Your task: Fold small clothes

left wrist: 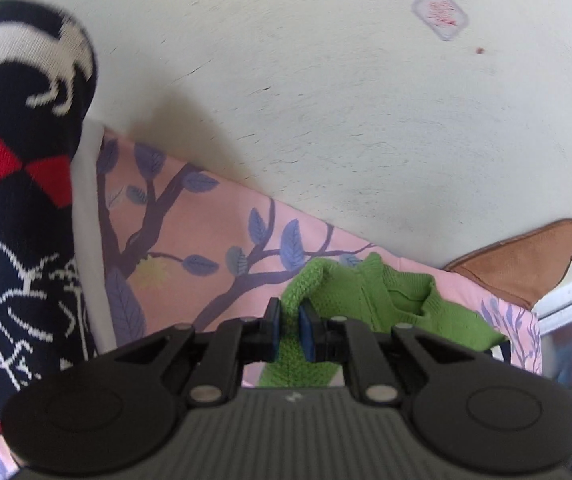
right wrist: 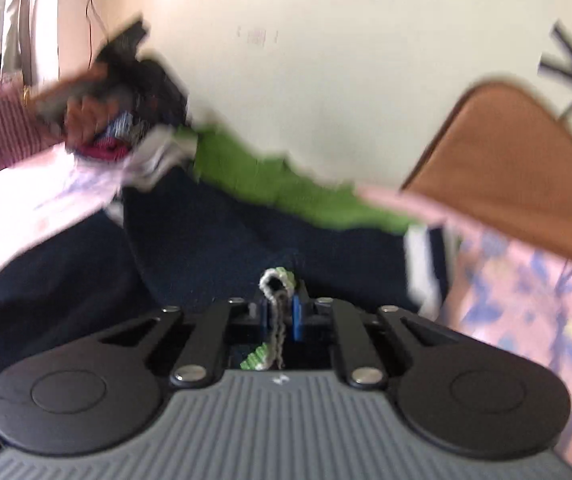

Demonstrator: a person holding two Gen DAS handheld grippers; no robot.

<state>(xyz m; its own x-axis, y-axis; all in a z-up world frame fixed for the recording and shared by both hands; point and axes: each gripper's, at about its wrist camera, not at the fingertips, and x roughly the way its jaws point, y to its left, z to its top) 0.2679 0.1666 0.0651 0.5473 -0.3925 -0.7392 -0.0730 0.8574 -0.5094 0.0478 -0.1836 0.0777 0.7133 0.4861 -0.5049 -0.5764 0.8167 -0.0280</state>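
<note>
Nearest, in the left wrist view: left gripper (left wrist: 289, 330), jaws closed on a ribbed strip of the green knit sweater (left wrist: 386, 304). Blue pads (left wrist: 306, 334) pressed against the knit on both sides. Rest of the green knit sweater spread just beyond the jaws, neckline facing up, lying on the pink leaf-print sheet (left wrist: 189, 220).

To the left, close to the camera: navy patterned sweater (left wrist: 17, 184) with white figures and red diamonds, hanging or draped upright, blurred at its top edge. Behind the green garment, to the right: brown cushion (left wrist: 526, 264), its corner touching the pink sheet. Farthest: pale wall (left wrist: 326, 80) bearing a small clear sticker (left wrist: 440, 12).

Likewise in the right wrist view: right gripper (right wrist: 279, 312), jaws closed on a thin knit edge (right wrist: 275, 292), white and green, looped above the jaws and trailing down between them. Directly beyond: dark navy fabric filling the middle ground. Past that: the green garment as a blurred band crossing the frame. Upper left: blurred person's hand (right wrist: 85, 112) on a dark device; cannot tell more through motion blur. Right side: brown cushion over the pink sheet, wall behind.
</note>
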